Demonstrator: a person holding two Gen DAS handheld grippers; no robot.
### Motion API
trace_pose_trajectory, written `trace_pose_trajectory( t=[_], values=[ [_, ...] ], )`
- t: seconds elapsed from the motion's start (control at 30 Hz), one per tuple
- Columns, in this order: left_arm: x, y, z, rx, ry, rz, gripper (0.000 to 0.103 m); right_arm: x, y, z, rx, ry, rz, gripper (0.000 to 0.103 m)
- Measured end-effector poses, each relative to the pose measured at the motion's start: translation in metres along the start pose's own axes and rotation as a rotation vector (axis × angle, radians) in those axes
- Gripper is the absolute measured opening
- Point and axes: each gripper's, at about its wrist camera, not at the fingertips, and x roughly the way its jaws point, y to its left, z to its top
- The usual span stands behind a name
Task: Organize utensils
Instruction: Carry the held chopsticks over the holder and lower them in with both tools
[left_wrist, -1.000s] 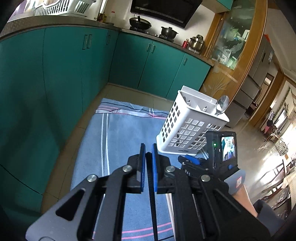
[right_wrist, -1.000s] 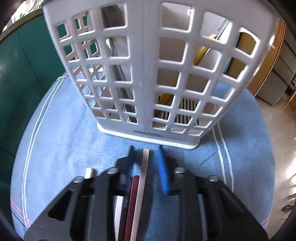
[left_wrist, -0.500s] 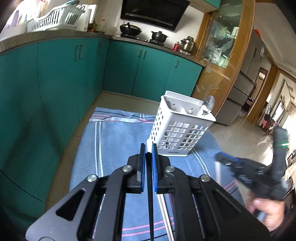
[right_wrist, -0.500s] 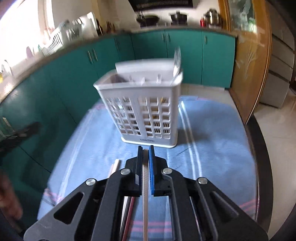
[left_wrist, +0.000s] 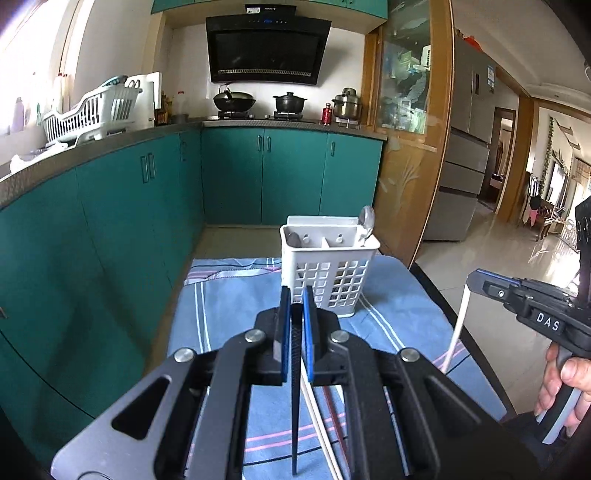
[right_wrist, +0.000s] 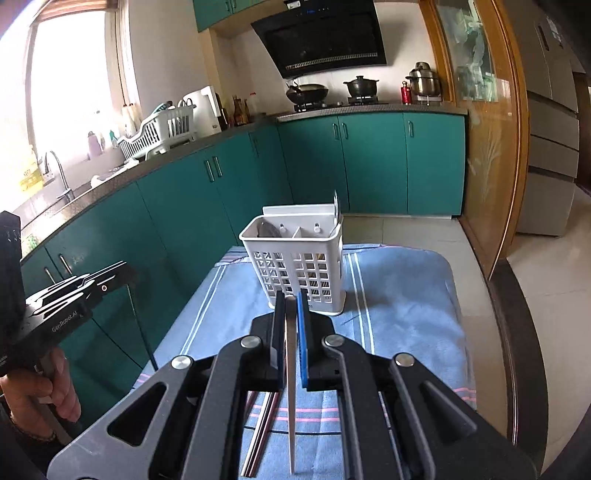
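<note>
Above the near part of the blue striped towel (left_wrist: 229, 310) I hold both grippers raised and level, pointing toward the far end of the table. My left gripper (left_wrist: 296, 306) has its blue pads almost together, and between them a black chopstick (left_wrist: 294, 398) is pinched; it hangs down from the pads toward the towel. My right gripper (right_wrist: 291, 308) is also nearly closed, and it pinches a white chopstick (right_wrist: 291, 387) in the same way, with the tip pointing down. In the left wrist view the right gripper appears at the right edge, beyond the table side, with my right hand (left_wrist: 565, 384) wrapped around its handle and the white chopstick hanging under its tip. In the right wrist view the left gripper shows at the left edge, with my left hand (right_wrist: 37, 395) on the grip and the black chopstick hanging thin below it. The white utensil basket (right_wrist: 295, 269) stands upright on the far half of the towel, ahead of both grippers and apart from them. A metal spoon (left_wrist: 366, 221) stands in its right compartment, and something dark and rounded lies in the left one; I cannot tell what it is. More chopsticks (right_wrist: 258, 424) lie on the towel under my right gripper.
</note>
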Motion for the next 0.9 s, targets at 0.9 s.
trace_pose_trajectory(
  t=[0.9],
  values=[
    [-0.002, -0.013, 0.081, 0.021, -0.008, 0.015, 0.006, -0.021, 0.018, 0.09, -0.059, -0.075, 0.044, 0.007]
  ],
)
